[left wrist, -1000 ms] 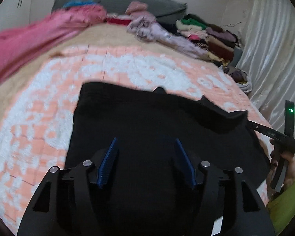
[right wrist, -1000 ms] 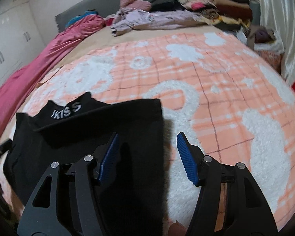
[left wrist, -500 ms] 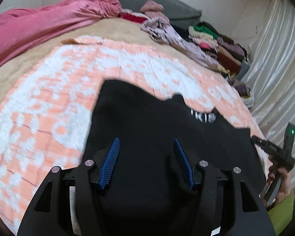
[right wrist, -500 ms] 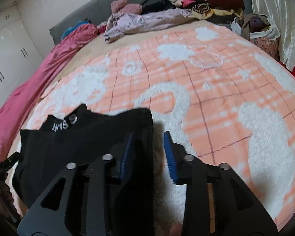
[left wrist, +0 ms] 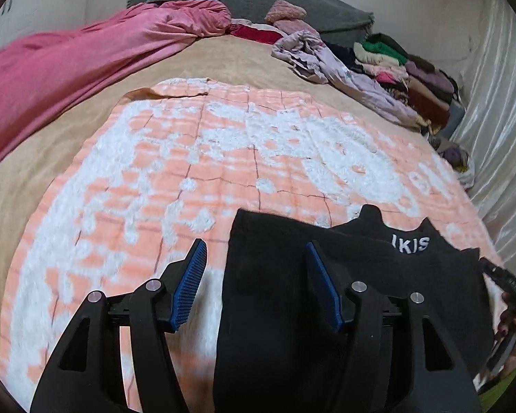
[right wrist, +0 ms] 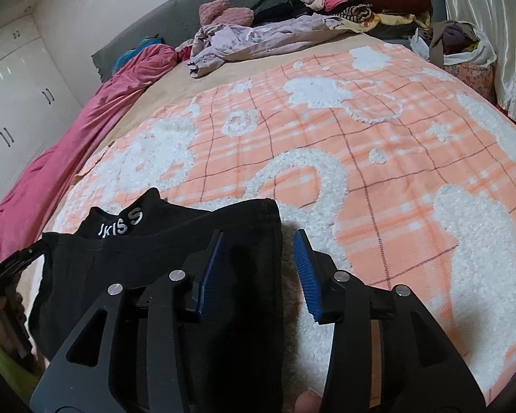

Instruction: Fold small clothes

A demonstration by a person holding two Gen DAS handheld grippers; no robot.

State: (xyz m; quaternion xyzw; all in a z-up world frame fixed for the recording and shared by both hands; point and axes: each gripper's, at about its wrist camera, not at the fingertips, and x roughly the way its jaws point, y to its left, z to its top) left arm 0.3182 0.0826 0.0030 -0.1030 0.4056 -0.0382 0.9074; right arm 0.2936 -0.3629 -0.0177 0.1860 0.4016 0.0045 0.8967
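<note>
Orange-white blanket (right wrist: 378, 158), bag (right wrist: 471, 65) of clothes, black garment (right wrist: 244, 227)

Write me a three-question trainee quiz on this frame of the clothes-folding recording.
1. True or false: the black garment lies on a wooden table.
2. The left gripper is: A) shut on the garment; B) open, straddling the garment's edge; C) open, far from the garment.
3. What colour is the lettering on the garment?

Key: 1 false, it lies on the orange-and-white blanket. 2 B. 3 white.
</note>
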